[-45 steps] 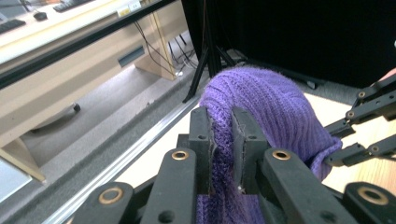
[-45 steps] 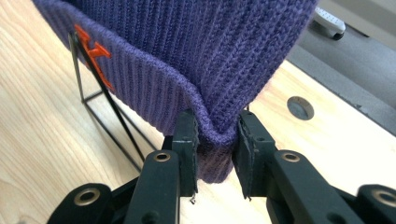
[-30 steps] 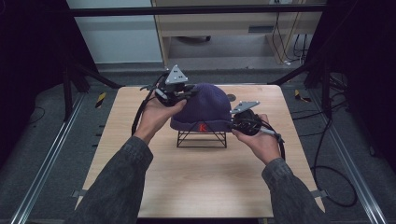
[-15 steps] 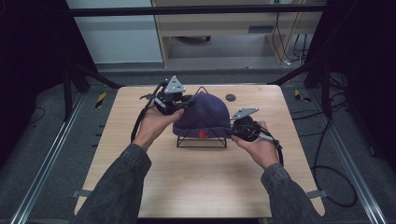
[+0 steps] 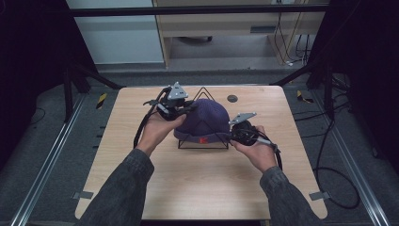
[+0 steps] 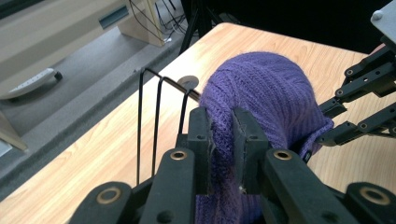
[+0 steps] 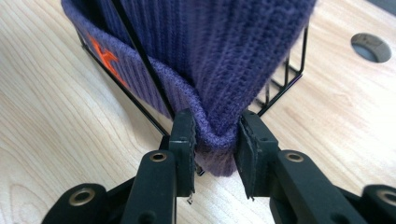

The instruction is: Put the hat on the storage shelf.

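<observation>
- Beanie [image 5: 203, 118], purple, sits over the wire rack [image 5: 203, 141] at table [image 5: 197, 188] centre.
- Your left gripper [image 5: 181, 109] pinches its knit at ten o'clock.
- Your right gripper [image 5: 234, 134] clamps its cuff at four o'clock.

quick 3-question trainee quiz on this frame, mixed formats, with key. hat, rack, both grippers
1. True or false: the purple knit hat lies flat on the table, clear of the black wire rack.
2. Multiple choice: which part of the hat does the right gripper clamp? A) the crown B) the folded brim edge C) the orange mark
3. Fill in: the left gripper is shut on a fold of the ____.

Key: 1 false, the hat sits draped over the rack. 2 B. 3 hat; in the left gripper view the knit is pinched between the jaws.
</observation>
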Motion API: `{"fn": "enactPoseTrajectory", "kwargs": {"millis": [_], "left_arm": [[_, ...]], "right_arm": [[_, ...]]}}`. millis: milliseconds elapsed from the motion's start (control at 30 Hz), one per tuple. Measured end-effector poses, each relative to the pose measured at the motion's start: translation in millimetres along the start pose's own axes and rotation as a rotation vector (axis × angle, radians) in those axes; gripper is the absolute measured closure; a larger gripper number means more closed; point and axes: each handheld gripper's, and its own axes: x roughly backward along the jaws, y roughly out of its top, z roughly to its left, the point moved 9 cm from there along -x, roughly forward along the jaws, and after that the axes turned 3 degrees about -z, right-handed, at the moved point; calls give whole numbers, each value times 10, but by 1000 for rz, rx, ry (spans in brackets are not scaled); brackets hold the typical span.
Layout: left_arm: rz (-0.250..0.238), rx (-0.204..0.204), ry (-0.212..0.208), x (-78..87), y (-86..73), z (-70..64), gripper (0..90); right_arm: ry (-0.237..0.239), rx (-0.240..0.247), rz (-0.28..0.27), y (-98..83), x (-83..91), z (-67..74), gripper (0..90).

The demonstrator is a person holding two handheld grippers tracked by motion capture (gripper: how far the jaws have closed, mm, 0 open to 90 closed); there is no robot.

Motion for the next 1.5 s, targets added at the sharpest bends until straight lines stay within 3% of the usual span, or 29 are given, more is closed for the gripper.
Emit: {"fn": "enactPoseTrajectory", "kwargs": {"millis": [300, 433, 500, 667, 767, 1033, 1167, 1300, 1500], "left_arm": [[32, -16, 1, -15, -79, -2, 770], [38, -15, 7, -24, -98, -9, 723], [15, 16, 1, -27, -116, -25, 698], [17, 22, 23, 46, -133, -18, 660], [11, 25, 42, 126, -122, -4, 600], [1, 51, 55, 210, -109, -22, 477], [-8, 72, 49, 251, -83, -51, 375], [14, 75, 36, 259, -98, -94, 343], [17, 88, 29, 302, -79, -206, 204]], "right_arm": [[-6, -7, 20, -70, -51, -1, 655], [-10, -12, 30, -78, -63, -2, 600], [-16, -16, 35, -81, -63, 1, 549], [-29, -21, 25, -62, -4, 6, 525], [-44, -30, 4, -46, 97, 2, 486], [-69, -62, -19, -57, 221, -32, 424], [-75, -64, -33, -20, 276, -37, 377], [-55, -69, -33, -14, 297, -9, 342], [-27, -98, -51, 10, 368, 45, 267]]}}
